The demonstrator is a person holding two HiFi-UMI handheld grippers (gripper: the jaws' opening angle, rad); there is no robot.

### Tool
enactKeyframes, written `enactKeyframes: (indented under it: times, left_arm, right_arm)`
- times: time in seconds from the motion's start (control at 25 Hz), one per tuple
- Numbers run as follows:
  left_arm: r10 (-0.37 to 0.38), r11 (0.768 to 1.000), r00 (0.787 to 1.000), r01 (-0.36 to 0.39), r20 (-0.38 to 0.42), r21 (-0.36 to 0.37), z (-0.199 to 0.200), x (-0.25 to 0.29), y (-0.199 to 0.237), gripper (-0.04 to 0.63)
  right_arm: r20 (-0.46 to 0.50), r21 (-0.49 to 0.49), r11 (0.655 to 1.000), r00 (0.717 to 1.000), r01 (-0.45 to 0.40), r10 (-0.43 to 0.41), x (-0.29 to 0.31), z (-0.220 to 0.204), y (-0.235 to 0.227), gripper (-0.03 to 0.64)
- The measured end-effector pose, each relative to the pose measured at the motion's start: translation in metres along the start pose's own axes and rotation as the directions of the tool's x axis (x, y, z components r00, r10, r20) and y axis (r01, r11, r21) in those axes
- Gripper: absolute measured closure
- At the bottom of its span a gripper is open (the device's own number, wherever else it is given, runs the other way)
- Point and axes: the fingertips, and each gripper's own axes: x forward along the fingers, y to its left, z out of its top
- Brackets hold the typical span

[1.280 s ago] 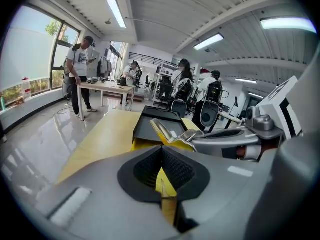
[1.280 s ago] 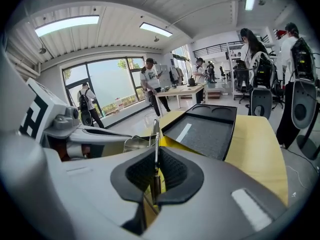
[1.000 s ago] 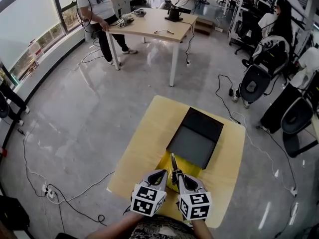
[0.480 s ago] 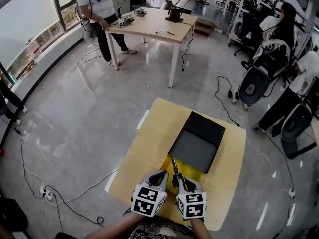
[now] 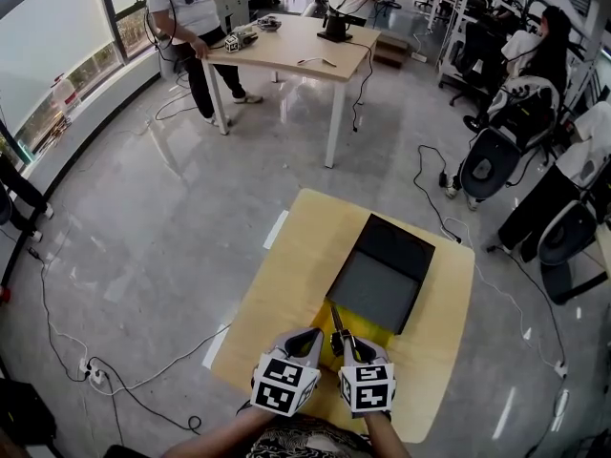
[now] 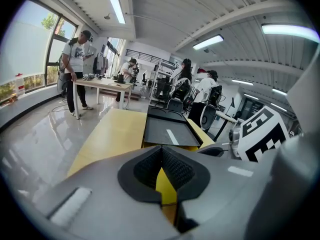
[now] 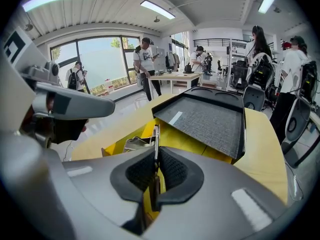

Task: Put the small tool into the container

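**Right claw gripping the small tool just short of the black container**

The person is leaning over the pale wooden table (image 5: 286,284) and holding both grippers side by side at its near edge. The right gripper (image 5: 347,344) is pinching the small tool (image 5: 336,321), a thin metal piece. Its jaws are closed tight on the tool's lower end. The rest of the tool is sticking out forward, with its tip pointing at the near corner of the container (image 5: 396,246) and lying close to it, but not inside.

The left gripper (image 5: 307,340) is hovering just beside the right one. Its jaws are pressed together with nothing between them.

The container is a shallow open black tray with a grey lining, and it is lying flat on the table beyond the grippers. A yellow base (image 5: 368,330) is showing at the container's near edge, under the tool. A silvery metal piece (image 7: 131,145) is lying on that base, just left of the tool.
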Motion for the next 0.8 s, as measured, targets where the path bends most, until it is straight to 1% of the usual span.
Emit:
enactKeyframes:
  times: [0.12, 0.32, 0.64, 0.8]
  left_arm:
    - [0.006, 1.000, 1.000, -0.006, 0.000, -0.001, -0.001, -0.001, 0.002, 0.583]
    - [0.007, 1.000, 1.000, -0.007, 0.000, -0.002, -0.001, 0.000, 0.003, 0.583]
    - [0.011, 1.000, 1.000, -0.011, 0.001, -0.002, -0.001, 0.001, 0.005, 0.583]
    - [0.015, 1.000, 1.000, -0.015, 0.004, 0.002, -0.001, 0.002, 0.007, 0.583]
  right_arm:
    - [-0.007, 0.002, 1.000, 1.000, -0.003, 0.003, 0.005, -0.002, 0.001, 0.607]
    - [-0.042, 0.038, 0.999, 0.999, -0.001, 0.002, 0.009, -0.009, -0.005, 0.607]
    - [-0.032, 0.068, 0.998, 0.999, -0.012, 0.014, 0.013, -0.007, -0.005, 0.606]
    - [-0.029, 0.090, 0.995, 0.999, -0.037, 0.040, 0.015, -0.005, -0.003, 0.594]
